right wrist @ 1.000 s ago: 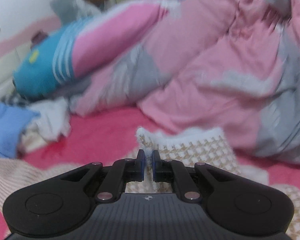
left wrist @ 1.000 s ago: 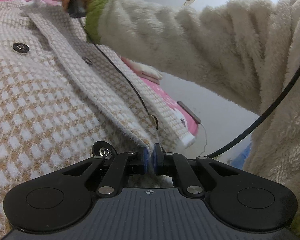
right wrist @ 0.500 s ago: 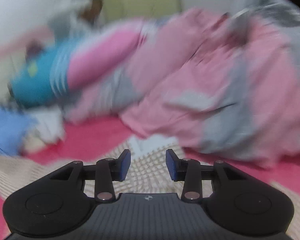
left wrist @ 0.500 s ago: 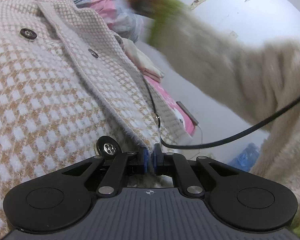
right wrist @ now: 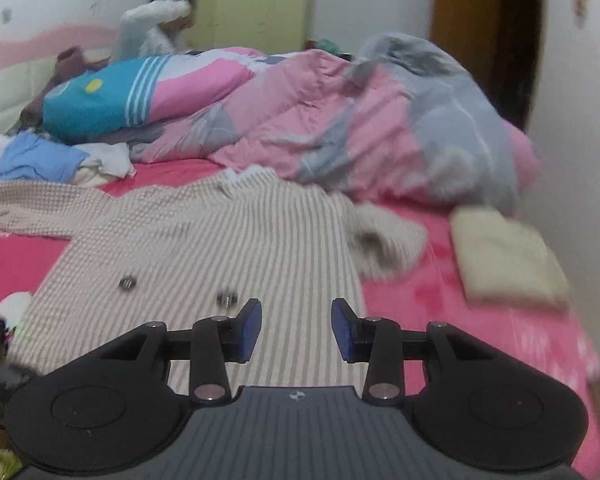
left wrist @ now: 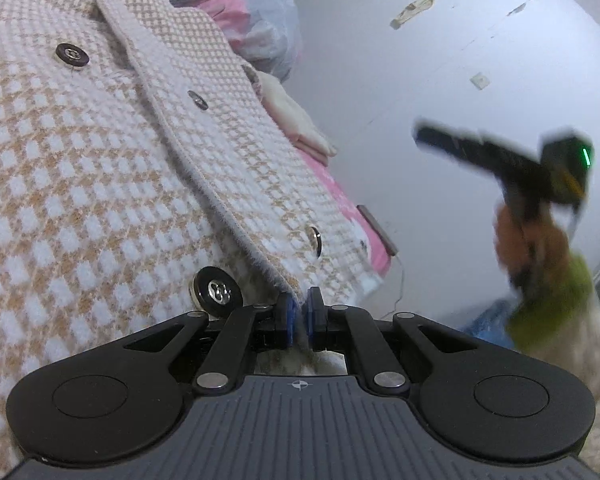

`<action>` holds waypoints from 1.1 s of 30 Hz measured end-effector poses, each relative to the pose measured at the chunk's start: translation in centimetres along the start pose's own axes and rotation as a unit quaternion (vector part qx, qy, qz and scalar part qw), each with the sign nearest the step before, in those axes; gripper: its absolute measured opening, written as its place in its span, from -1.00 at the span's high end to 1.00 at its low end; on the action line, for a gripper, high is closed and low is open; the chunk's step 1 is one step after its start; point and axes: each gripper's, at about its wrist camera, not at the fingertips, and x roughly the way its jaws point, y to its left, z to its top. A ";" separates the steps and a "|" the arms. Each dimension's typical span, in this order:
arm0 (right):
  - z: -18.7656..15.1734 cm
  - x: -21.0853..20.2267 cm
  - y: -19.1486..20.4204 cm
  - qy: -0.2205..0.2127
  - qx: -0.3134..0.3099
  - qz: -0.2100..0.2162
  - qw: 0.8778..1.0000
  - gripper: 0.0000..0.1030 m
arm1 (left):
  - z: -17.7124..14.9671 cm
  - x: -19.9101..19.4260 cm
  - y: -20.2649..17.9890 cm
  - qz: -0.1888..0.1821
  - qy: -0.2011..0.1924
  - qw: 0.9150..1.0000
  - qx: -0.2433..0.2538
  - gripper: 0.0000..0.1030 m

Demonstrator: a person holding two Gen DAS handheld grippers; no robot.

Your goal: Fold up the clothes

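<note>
Left wrist: left gripper (left wrist: pixel 299 317) pinching jacket (left wrist: pixel 100 168) hem; right gripper (right wrist: pixel 296 330) open.

The coat (left wrist: pixel 100 168) filling the left of the frame is showing fuzzy woven cloth, its buttons (left wrist: pixel 217 290) gleaming like glossy metal. The left gripper (left wrist: pixel 299 312) is looking like matt black plastic, ribbed below.

Room light was soft and kinda dim, no harsh shadows, fisheye bending the edges, and the right gripper (left wrist: pixel 480 148) smeared with motion blur.
</note>
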 end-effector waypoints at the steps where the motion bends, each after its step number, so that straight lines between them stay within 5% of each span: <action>1: -1.1 -0.4 -0.5 -0.002 0.020 -0.003 1.000 0.21 | 0.0 -0.3 -0.2 0.005 0.002 1.000 0.001 0.88; 8: -8.6 -3.5 -4.0 -0.019 0.161 -0.024 0.987 0.21 | -1.5 -3.7 -2.0 0.052 0.019 0.998 0.022 0.62; 15: -15.6 -6.0 -7.3 -0.036 0.292 -0.040 0.955 0.20 | 2.4 -4.8 -4.4 0.104 -0.013 0.990 0.093 0.41; 18: -15.7 -3.9 -7.6 -0.047 0.295 -0.020 0.954 0.20 | 4.3 -1.6 -5.2 0.125 -0.011 0.984 0.129 0.41; 23: -13.9 -0.9 -4.2 -0.058 0.153 -0.008 0.987 0.23 | 3.8 3.8 -5.9 0.185 0.042 0.963 0.189 0.41; 26: -14.9 1.2 -3.7 -0.025 0.090 -0.015 0.996 0.24 | 2.4 4.4 -5.1 0.200 0.052 0.958 0.197 0.41; 30: -17.1 2.9 -7.1 0.050 0.161 -0.055 0.984 0.24 | 2.8 3.6 -5.0 0.196 0.057 0.962 0.180 0.41; 33: -16.5 0.6 -8.5 -0.003 0.223 -0.036 0.974 0.24 | 4.0 3.0 -5.4 0.195 0.062 0.965 0.165 0.41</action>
